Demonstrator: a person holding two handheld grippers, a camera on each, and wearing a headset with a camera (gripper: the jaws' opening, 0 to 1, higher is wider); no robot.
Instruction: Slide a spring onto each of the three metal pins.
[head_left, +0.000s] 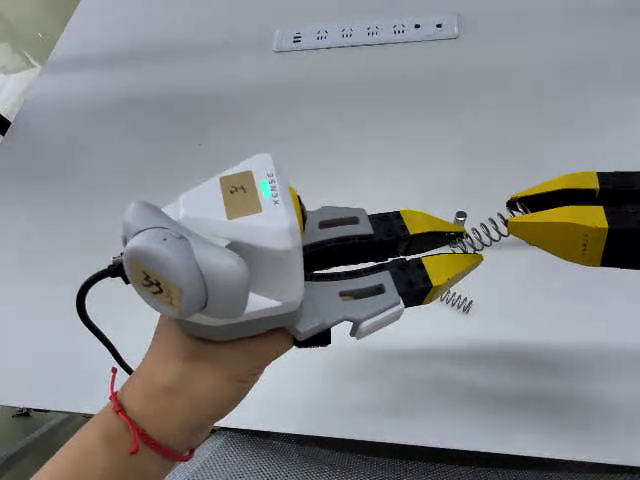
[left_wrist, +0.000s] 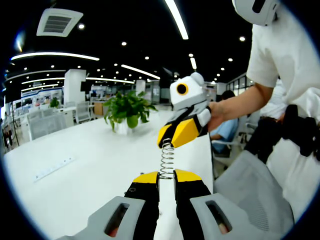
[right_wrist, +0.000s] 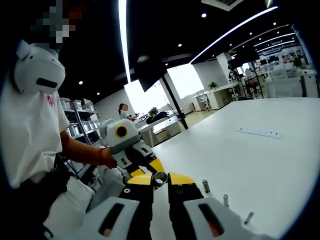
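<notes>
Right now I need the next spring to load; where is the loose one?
In the head view the loose spring lies on the white table, just below the left gripper's yellow tips, nearer the person than the held spring.

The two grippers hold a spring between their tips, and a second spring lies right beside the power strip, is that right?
Not quite. The head view shows the second spring lying just below the tips of the left gripper, far from the power strip. The rest holds: it and the right gripper hold a spring between their tips.
</notes>
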